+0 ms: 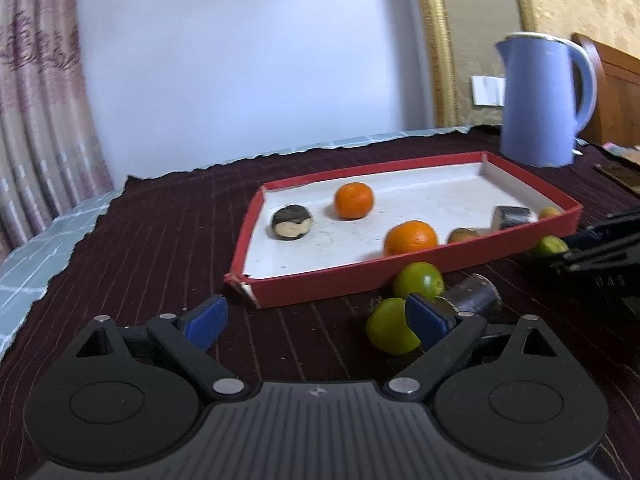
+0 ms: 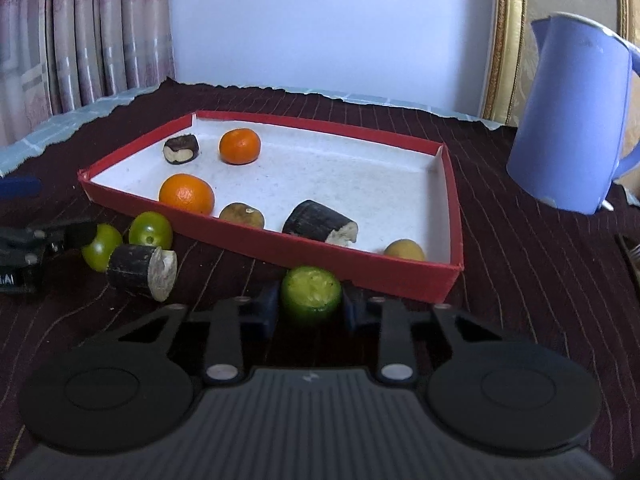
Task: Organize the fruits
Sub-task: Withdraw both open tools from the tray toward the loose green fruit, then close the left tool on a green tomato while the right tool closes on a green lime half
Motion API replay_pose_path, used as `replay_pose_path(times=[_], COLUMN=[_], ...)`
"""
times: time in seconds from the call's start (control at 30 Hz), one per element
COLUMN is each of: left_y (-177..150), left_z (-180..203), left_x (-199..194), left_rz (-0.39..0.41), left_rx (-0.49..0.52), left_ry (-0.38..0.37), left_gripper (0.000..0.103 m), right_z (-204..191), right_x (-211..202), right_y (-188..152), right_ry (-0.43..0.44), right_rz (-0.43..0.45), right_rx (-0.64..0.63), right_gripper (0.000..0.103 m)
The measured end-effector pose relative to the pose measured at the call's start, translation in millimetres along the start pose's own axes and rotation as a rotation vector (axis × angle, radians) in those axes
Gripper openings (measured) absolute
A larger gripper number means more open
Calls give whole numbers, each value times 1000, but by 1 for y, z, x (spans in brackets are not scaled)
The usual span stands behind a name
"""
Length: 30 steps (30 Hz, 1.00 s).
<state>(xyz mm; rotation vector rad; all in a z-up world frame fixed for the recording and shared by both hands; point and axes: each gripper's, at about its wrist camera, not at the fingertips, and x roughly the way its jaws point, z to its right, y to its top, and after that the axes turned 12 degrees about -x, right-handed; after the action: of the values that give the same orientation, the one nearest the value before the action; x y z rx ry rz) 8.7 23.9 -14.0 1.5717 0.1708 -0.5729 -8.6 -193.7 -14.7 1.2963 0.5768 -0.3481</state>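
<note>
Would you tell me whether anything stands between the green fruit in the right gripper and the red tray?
Only the tray's own near wall. The right gripper holds the cut green fruit just outside it; lifted over that rim, nothing visible blocks the white floor beyond.

The blue kettle was cut off by the right edge; the left claw's right pad hid part of a green fruit

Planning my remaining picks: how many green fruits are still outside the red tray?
3. One green cut fruit sits between the right gripper's fingers; two round green fruits lie beside the dark cut piece, near the left gripper.
</note>
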Motion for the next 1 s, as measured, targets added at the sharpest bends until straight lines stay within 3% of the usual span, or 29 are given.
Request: replay_pose_path(times=[0.33, 0.37, 0.43, 0.47, 0.57, 0.8, 1.0], left_y=[-9, -8, -8, -7, -5, -2, 5], left_z=[31, 32, 32, 31, 26, 18, 2], left_x=[7, 9, 13, 16, 17, 17, 9], left_rz=[-24, -32, -68, -87, -111, -123, -84], left_rx=[182, 186, 188, 181, 141, 73, -28], left_ry=[12, 7, -20, -33, -80, -102, -107], left_gripper=[94, 89, 68, 53, 36, 34, 34], right_z=[8, 8, 8, 9, 9, 9, 7], right_x=[-3, -3, -3, -3, -3, -4, -7], right_y=[-5, -5, -5, -5, -5, -5, -5], right_ry=[22, 23, 24, 25, 26, 19, -5], right_rz=[19, 19, 19, 19, 18, 21, 34], right_rx=[48, 50, 52, 53, 54, 51, 50], right_gripper=[30, 30, 30, 30, 30, 29, 30])
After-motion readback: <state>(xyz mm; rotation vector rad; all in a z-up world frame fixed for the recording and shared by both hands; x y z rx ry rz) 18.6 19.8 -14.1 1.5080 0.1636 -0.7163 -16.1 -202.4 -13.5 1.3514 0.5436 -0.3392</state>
